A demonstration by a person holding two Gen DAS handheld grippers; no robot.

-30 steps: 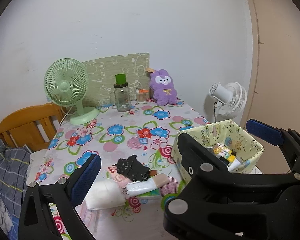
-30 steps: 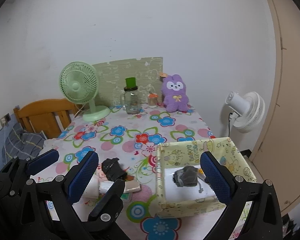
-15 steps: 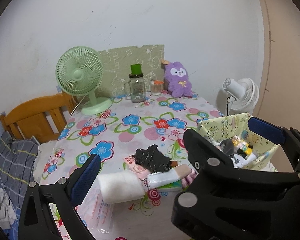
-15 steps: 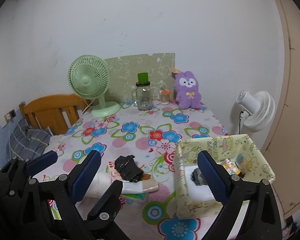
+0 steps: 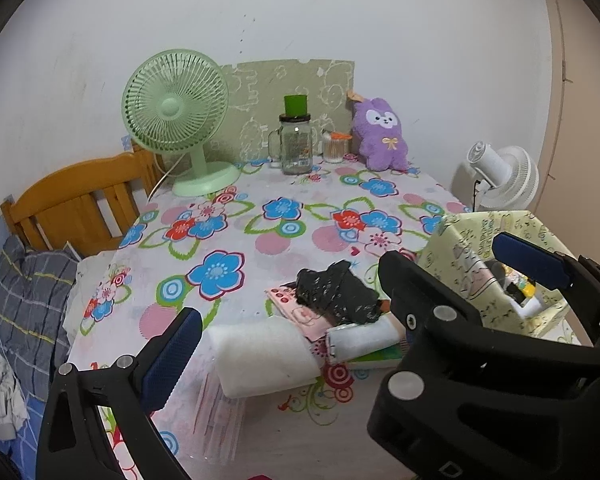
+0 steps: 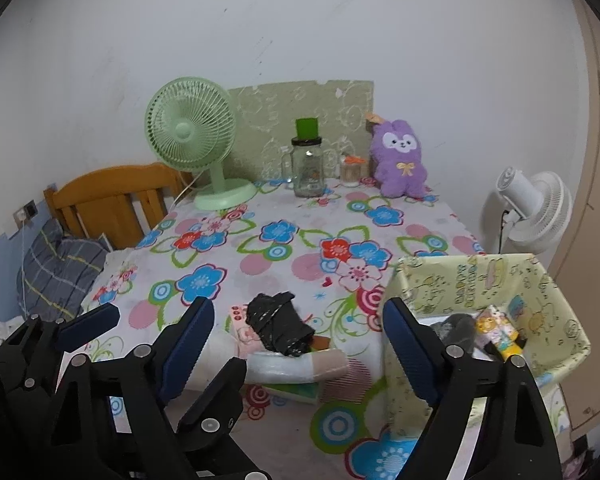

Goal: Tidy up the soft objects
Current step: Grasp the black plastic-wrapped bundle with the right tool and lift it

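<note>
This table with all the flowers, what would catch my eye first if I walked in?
Probably the bright flowered tablecloth, then the purple plush bunny at the back beside a green fan. Nearer, a small pile topped by a crumpled black bag lies left of a yellow cartoon-print box.
</note>
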